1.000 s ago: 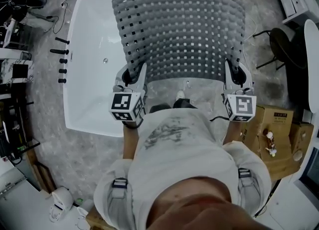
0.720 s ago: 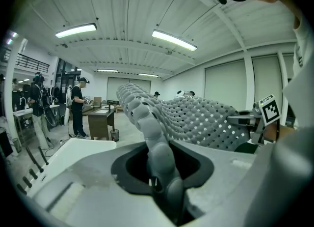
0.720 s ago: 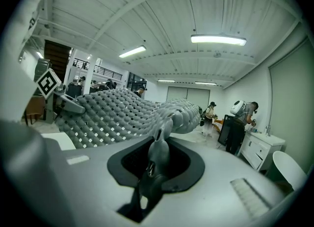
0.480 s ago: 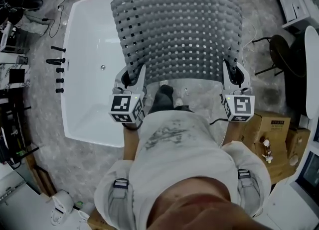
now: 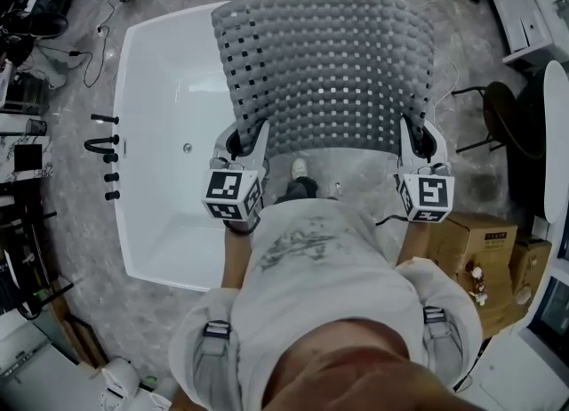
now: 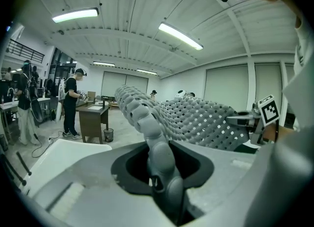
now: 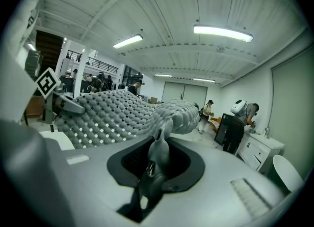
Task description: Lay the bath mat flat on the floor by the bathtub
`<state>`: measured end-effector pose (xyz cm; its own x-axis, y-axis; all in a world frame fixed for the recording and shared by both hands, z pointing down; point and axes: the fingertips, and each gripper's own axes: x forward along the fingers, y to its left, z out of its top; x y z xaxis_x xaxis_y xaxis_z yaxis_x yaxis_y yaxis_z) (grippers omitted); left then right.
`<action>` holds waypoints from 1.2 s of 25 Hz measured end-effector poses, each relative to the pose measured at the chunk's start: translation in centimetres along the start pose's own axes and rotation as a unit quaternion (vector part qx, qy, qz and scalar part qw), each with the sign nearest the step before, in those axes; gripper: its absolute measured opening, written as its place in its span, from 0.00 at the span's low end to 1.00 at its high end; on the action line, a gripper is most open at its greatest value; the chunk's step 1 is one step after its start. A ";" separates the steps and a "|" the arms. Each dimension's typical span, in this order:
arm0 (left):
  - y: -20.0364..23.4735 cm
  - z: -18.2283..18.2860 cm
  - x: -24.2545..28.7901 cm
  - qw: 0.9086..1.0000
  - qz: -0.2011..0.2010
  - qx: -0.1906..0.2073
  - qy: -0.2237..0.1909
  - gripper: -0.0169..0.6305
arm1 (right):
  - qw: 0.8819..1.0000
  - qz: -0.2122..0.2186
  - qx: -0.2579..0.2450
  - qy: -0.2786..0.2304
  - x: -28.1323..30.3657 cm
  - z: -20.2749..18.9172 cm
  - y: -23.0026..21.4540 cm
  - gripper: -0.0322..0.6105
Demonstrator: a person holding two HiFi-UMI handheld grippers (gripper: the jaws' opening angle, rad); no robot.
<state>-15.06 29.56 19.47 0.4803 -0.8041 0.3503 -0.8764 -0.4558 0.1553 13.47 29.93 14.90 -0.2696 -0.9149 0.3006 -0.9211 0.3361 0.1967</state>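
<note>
A grey bath mat (image 5: 329, 71) with rows of bumps and square holes hangs spread out between my two grippers, above the floor and over the right rim of the white bathtub (image 5: 169, 124). My left gripper (image 5: 242, 144) is shut on the mat's near left corner. My right gripper (image 5: 418, 138) is shut on its near right corner. In the left gripper view the mat's edge (image 6: 147, 123) runs out from the left gripper (image 6: 164, 172). In the right gripper view the mat (image 7: 122, 115) spreads leftward from the right gripper (image 7: 153, 164).
Black tap handles (image 5: 105, 147) stand on the floor left of the tub. Cardboard boxes (image 5: 484, 240) sit at the right, with a black stool (image 5: 502, 111) beyond them. My shoe (image 5: 300, 169) shows under the mat's near edge. Several people stand in the background of both gripper views.
The tub and the floor have shifted right and down in the head view, and more of the tub shows. A shoe has come forward under the mat. Both grips hold as before.
</note>
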 end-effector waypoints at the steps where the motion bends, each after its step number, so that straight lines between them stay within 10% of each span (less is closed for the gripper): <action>1: 1.1 0.8 0.9 1.000 -0.002 0.001 0.002 0.19 | 1.000 -0.001 0.002 0.002 1.5 0.6 0.0 0.14; 30: 10.3 4.9 14.9 1.000 -0.016 -0.004 0.024 0.19 | 1.000 -0.006 0.005 0.024 17.7 2.7 -3.9 0.14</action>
<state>-16.78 10.97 21.81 0.5056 -0.7703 0.3886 -0.8613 -0.4772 0.1746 11.51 11.85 16.98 -0.2450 -0.9069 0.3427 -0.9272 0.3225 0.1905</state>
